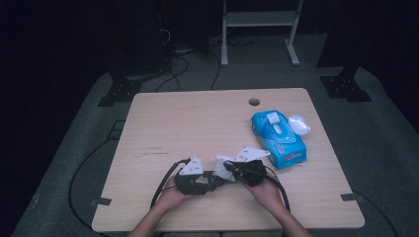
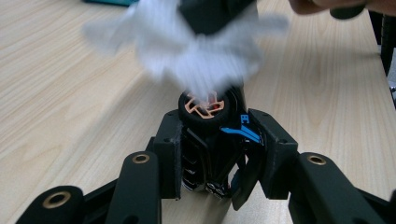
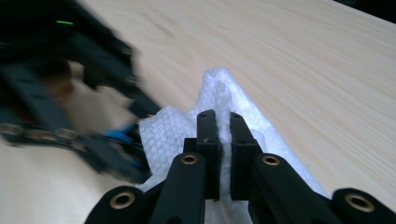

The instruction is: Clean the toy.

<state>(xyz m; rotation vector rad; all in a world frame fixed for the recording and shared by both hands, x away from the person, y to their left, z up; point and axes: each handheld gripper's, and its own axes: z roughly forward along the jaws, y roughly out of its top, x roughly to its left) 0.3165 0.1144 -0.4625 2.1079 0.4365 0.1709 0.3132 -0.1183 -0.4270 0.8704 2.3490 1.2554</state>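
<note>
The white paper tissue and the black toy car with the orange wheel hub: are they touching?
Touching. In the left gripper view, the white paper tissue lies blurred on the orange hub of the black toy car that the left gripper clamps.

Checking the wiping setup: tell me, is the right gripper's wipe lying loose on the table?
No, the right gripper is shut on the white wipe.

Toy car wiped with a tissue

A small black toy car [image 2: 210, 140], orange-spoked wheel facing up, stands on end; a crumpled white tissue [image 2: 196, 46] presses against that wheel, above the worktop [image 2: 70, 93].
</note>
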